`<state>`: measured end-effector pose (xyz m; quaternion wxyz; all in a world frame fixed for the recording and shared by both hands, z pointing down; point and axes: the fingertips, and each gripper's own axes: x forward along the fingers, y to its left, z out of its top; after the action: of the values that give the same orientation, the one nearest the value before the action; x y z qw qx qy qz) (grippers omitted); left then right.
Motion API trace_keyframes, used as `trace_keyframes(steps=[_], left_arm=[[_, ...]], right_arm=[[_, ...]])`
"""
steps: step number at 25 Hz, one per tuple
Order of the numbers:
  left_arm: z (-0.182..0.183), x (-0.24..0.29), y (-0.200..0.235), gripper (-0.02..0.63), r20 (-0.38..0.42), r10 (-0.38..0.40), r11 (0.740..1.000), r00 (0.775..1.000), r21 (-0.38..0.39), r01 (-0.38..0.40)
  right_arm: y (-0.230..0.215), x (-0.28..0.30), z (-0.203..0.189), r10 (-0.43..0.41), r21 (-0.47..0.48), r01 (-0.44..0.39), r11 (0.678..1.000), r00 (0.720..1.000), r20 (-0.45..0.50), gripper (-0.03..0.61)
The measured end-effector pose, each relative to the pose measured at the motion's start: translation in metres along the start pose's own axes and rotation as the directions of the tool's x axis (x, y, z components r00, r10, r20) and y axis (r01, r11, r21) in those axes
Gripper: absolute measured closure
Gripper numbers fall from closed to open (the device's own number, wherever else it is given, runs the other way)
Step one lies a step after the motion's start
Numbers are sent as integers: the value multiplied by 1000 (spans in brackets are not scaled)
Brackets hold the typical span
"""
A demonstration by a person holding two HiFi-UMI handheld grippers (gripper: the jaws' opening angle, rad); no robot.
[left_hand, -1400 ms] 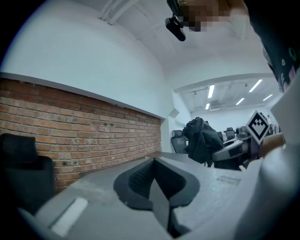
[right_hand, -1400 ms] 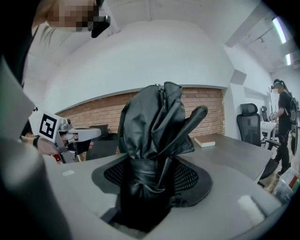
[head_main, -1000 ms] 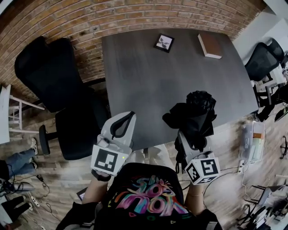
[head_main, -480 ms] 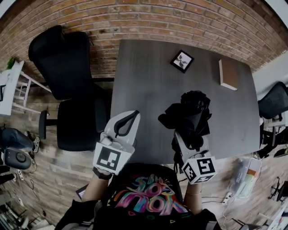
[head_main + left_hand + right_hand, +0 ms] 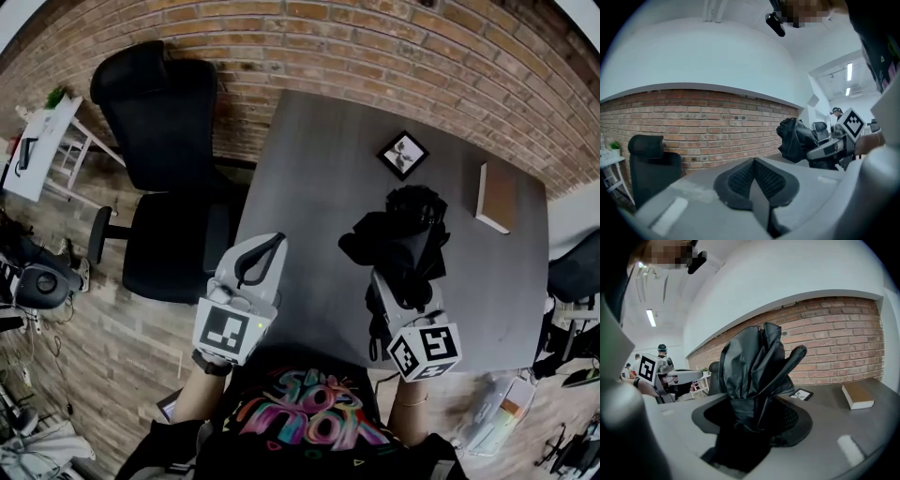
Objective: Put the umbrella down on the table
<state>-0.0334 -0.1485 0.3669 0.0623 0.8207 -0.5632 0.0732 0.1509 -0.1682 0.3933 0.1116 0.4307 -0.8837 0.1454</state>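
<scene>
Our right gripper (image 5: pixel 751 427) clamps the folded black fabric umbrella (image 5: pixel 754 371) in wide-spread jaws above the dark grey table (image 5: pixel 309 178), near its front edge; our left gripper (image 5: pixel 753 180) is closed, empty. The umbrella looks light, soft cloth over stiff ribs, so we grip the bundled middle.

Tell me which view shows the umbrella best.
The right gripper view: the umbrella fills the middle, its folded black canopy clamped between the jaws. The head view shows it from above as a small dark bundle over the table. The left gripper view catches it small, off to the right.
</scene>
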Motion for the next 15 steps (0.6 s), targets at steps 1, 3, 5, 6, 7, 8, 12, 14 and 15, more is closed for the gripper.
trace_keyframes(steps=[1, 3, 5, 6, 7, 8, 12, 14, 15], left_arm=[[0, -2, 2, 614, -1, 7, 1000, 1000, -5, -7], [0, -5, 6, 614, 2, 16, 1000, 1000, -18, -16], [-1, -8, 7, 614, 4, 17, 999, 1000, -27, -17], [-1, -9, 8, 614, 2, 14, 999, 1000, -31, -14], [-3, -9, 8, 614, 0, 11, 999, 1000, -34, -11], [-4, -10, 9, 614, -3, 8, 999, 1000, -39, -8], [-6, -9, 9, 614, -4, -13, 999, 1000, -38, 12], [-6, -8, 6, 614, -2, -24, 999, 1000, -35, 24], [-5, -8, 5, 614, 0, -28, 999, 1000, -35, 28]], right_arm=[[0, 1, 0, 4, -3, -4, 1000, 1000, -4, 325], [1, 3, -2, 8, 2, -8, 1000, 1000, -15, 325], [2, 4, -7, 9, 12, -9, 1000, 999, -31, 325], [3, 5, -9, 9, 15, -8, 1000, 999, -40, 325], [4, 5, -11, 7, 15, -6, 1000, 999, -47, 325], [6, 5, -13, 4, 14, -3, 1000, 999, -52, 325], [12, 4, -14, 0, 16, 0, 1000, 999, -52, 325], [12, 4, -15, -2, 15, 3, 1000, 998, -64, 325], [11, 4, -17, -4, 16, 5, 1000, 997, -74, 325]])
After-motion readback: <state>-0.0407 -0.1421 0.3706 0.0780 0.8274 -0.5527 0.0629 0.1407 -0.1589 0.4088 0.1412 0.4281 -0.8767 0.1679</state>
